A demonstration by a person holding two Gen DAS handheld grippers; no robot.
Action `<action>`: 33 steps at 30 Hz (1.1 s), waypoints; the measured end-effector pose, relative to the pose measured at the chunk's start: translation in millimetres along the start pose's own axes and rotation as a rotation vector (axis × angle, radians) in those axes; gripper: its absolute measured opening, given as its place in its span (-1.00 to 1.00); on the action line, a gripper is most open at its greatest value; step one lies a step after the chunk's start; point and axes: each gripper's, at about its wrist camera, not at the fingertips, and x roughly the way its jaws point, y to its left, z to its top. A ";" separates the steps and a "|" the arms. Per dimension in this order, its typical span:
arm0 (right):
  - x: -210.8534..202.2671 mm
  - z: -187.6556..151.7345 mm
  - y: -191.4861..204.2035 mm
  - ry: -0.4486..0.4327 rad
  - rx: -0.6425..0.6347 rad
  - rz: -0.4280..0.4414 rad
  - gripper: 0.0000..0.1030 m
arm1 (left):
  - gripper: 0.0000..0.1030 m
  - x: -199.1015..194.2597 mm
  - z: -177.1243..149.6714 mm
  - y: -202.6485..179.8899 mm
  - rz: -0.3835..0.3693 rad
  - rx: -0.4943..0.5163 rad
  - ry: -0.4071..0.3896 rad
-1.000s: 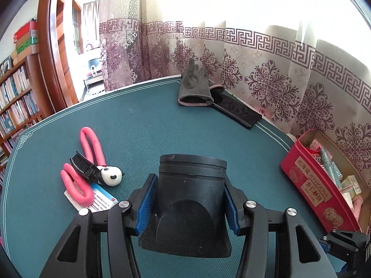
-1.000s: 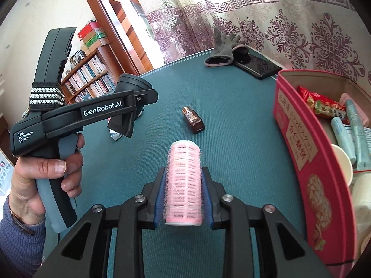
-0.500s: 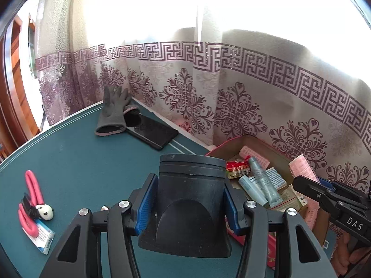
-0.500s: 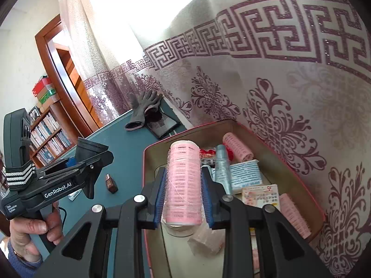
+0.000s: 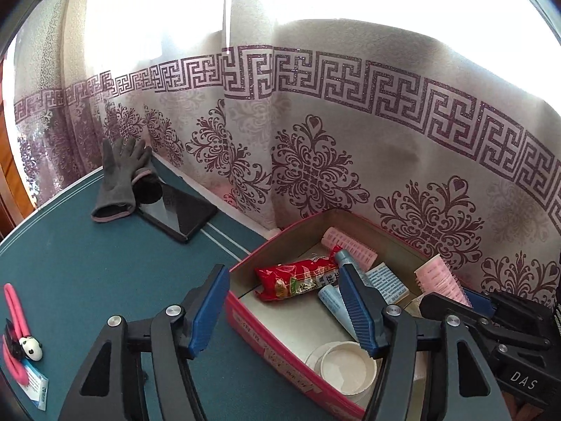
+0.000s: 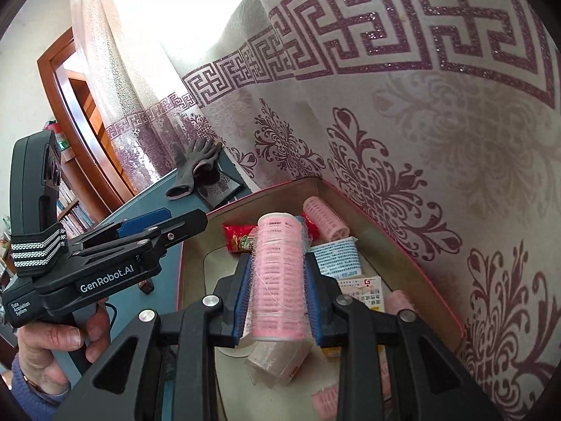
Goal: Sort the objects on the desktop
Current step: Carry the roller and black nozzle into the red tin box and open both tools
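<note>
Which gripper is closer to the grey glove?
Left. The left gripper, jaws opening with nothing between them, hangs over the red box's near wall, on the grey glove's side. The right gripper holds a pink hair roller deeper over the box.

Backlit patterned curtain (image 5: 315,133) – purple scrollwork; wooden doorframe (image 6: 70,119), bookshelf (image 6: 75,210)

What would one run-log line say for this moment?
left gripper: opening, empty | right gripper: shut on pink hair roller | both over red box | step: drop roller
</note>
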 end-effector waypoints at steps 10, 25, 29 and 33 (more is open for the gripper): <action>16.3 -7.2 25.7 0.065 -0.035 0.084 -0.24 | 0.61 -30.4 -32.2 57.6 0.101 -0.123 0.023; 12.8 -11.8 21.9 0.067 0.004 0.074 0.25 | 0.61 -47.3 -127.1 37.5 0.008 -0.050 0.158; 10.6 -13.4 23.3 0.070 -0.004 0.072 0.26 | 0.33 -35.9 -133.6 33.5 0.012 -0.046 0.164; 7.9 -14.3 22.1 0.066 -0.004 0.066 0.26 | 0.18 -41.0 -131.0 36.0 -0.005 -0.058 0.143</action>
